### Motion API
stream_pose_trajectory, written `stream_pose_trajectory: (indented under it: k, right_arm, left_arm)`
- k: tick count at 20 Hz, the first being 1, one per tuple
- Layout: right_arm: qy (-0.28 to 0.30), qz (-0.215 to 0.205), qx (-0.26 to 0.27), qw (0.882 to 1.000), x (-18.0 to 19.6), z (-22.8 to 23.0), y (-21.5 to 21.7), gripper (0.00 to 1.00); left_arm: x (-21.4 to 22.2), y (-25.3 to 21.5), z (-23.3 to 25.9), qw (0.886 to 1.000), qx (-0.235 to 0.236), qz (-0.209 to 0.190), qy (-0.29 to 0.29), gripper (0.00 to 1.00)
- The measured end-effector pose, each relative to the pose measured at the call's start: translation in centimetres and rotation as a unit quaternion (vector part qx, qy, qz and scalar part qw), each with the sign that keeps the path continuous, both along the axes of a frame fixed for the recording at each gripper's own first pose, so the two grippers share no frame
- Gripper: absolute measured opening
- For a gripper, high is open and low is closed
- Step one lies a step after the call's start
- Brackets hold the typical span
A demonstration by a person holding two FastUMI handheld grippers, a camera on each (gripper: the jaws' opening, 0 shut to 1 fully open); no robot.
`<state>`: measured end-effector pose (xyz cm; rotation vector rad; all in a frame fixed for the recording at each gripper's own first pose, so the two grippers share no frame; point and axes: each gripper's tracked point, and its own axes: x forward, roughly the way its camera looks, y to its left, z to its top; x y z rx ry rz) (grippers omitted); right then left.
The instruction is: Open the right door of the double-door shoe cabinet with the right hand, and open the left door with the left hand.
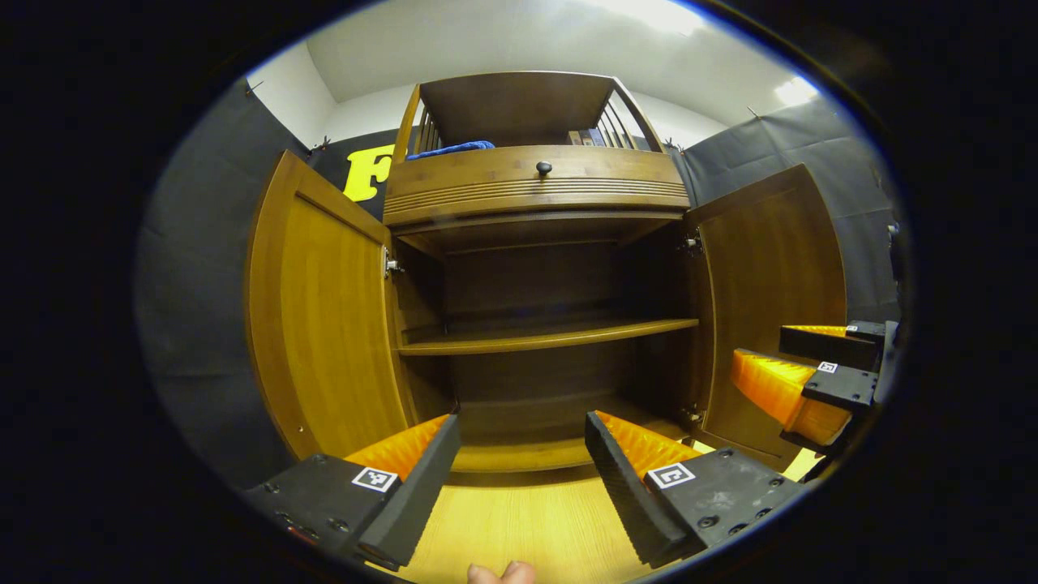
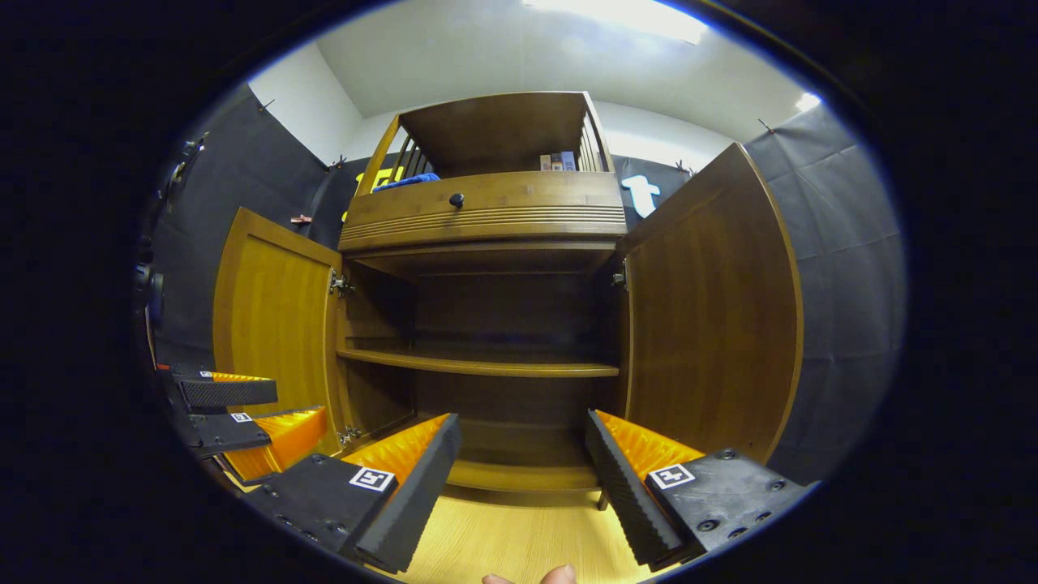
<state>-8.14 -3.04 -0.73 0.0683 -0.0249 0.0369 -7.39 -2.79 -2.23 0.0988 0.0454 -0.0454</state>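
Left door: swung open
Right door: swung open
Left gripper: fingers apart, empty
Right gripper: fingers apart, empty

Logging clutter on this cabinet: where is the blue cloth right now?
The blue cloth lies on the cabinet's top shelf, at its left end against the slatted side rail, just above the drawer with the round knob.

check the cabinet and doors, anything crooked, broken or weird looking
Nothing stands out. The left door and right door both stand swung wide on their hinges, the shelf sits level, and the drawer above is closed. Both the left gripper and right gripper are open and touch nothing.
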Motion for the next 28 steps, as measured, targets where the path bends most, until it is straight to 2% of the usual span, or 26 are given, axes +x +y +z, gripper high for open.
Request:
stream_pose_trajectory:
  k: [2, 4, 5, 6, 7, 10, 11, 13, 16, 17, 22, 23, 25, 27, 28]
  right_arm:
    - [0.005, 0.002, -0.001, 1.000, 0.19, -0.32, 0.05, 0.98]
    - [0.007, 0.001, -0.002, 1.000, 0.17, -0.30, -0.02, 0.98]
    - [0.007, 0.003, -0.002, 1.000, 0.13, -0.32, 0.04, 0.98]
    - [0.007, 0.002, -0.003, 1.000, 0.12, -0.29, -0.04, 0.98]
    - [0.005, 0.002, -0.003, 1.000, 0.05, -0.29, -0.12, 0.98]
    - [0.007, 0.002, -0.002, 1.000, 0.09, -0.38, -0.08, 0.98]
    - [0.007, 0.001, -0.003, 1.000, 0.12, -0.39, -0.11, 1.00]
    - [0.006, 0.000, -0.002, 1.000, 0.09, -0.34, -0.19, 0.98]
    - [0.006, 0.003, -0.007, 1.000, -0.11, -0.40, 0.02, 0.98]
    - [0.005, 0.002, -0.009, 1.000, -0.06, -0.30, 0.02, 0.98]
    - [0.004, 0.003, -0.007, 1.000, -0.07, -0.09, 0.12, 0.98]
    - [0.004, 0.003, -0.008, 1.000, -0.11, -0.08, 0.17, 0.98]
    - [0.004, 0.005, -0.010, 1.000, -0.16, -0.05, 0.27, 0.98]
    - [0.003, 0.007, -0.010, 1.000, -0.21, 0.07, 0.44, 0.98]
    - [0.002, 0.008, -0.011, 1.000, -0.15, 0.15, 0.52, 0.98]
  left_arm:
    - [-0.02, 0.12, -0.11, 1.000, 0.000, 0.001, 0.000, 0.96]
    - [-0.01, 0.03, -0.13, 1.000, -0.002, 0.001, 0.000, 0.99]
    - [0.03, 0.05, -0.04, 1.000, -0.001, 0.001, 0.000, 0.96]
    - [0.04, 0.03, -0.07, 1.000, -0.002, 0.001, 0.001, 0.99]
    - [0.01, -0.07, -0.03, 1.000, -0.003, 0.000, 0.000, 0.96]
    - [-0.08, -0.34, -0.19, 1.000, -0.003, -0.003, 0.000, 0.99]
    - [-0.10, -0.41, -0.24, 1.000, -0.001, -0.003, 0.001, 0.96]
    - [-0.16, -0.38, -0.28, 1.000, 0.000, -0.004, 0.001, 0.96]
    - [-0.15, -0.45, -0.42, 1.000, 0.000, -0.004, 0.002, 0.96]
    - [-0.12, -0.46, -0.35, 1.000, 0.001, -0.005, 0.002, 0.99]
    - [-0.20, -0.49, -0.43, 1.000, -0.001, -0.006, 0.002, 0.96]
    - [-0.24, -0.41, -0.44, 1.000, -0.001, -0.006, 0.001, 0.99]
    - [-0.25, -0.40, -0.30, 1.000, -0.002, -0.005, 0.000, 0.99]
    - [-0.21, -0.45, -0.22, 1.000, -0.004, -0.006, -0.001, 0.96]
    - [-0.19, -0.49, -0.19, 1.000, -0.004, -0.007, -0.001, 0.99]
